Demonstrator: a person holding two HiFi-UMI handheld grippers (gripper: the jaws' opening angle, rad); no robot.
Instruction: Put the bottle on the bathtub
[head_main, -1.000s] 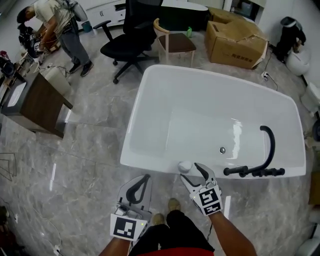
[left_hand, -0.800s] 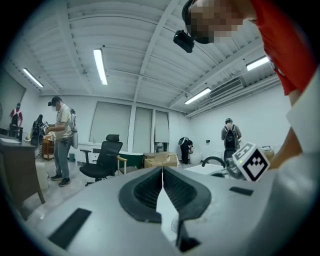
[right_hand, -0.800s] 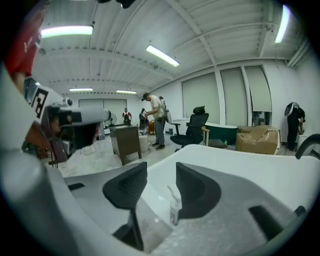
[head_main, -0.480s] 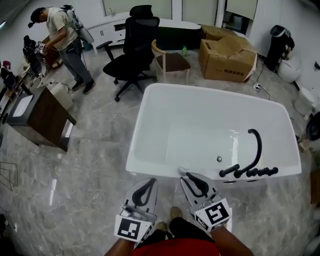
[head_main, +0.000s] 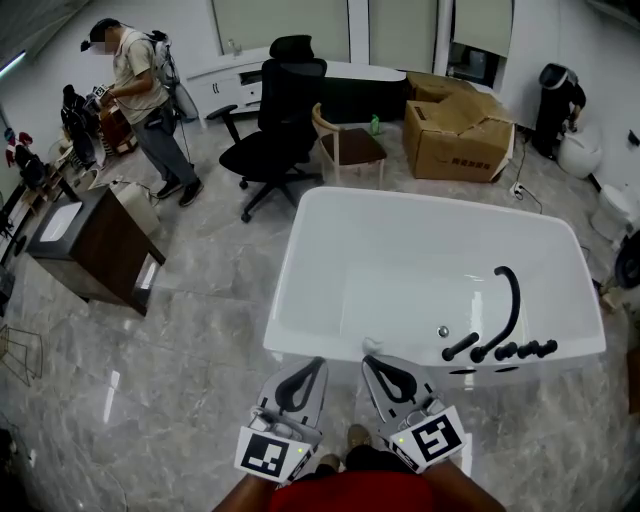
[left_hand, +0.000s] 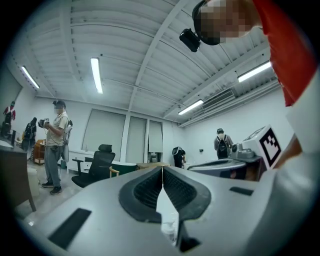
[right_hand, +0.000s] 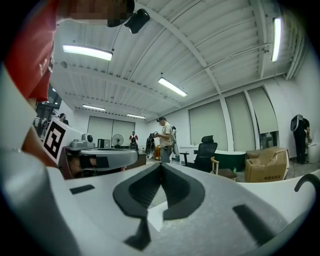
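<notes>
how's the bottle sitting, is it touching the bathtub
Touching. The head view shows the bottle standing on the near rim of the bathtub, just ahead of the right tool.

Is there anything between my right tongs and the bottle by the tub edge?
Nothing visible stands between them. The bottle sits on the bathtub's near rim, directly ahead of the right tongs, whose jaws are together and empty.

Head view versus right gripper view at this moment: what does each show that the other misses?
Head view only: the inside of the bathtub with its drain, and the small white bottle on the near rim. Right gripper view only: the ceiling lights and the head camera overhead. Both: the black faucet, office chair, cardboard box and left gripper.
</notes>
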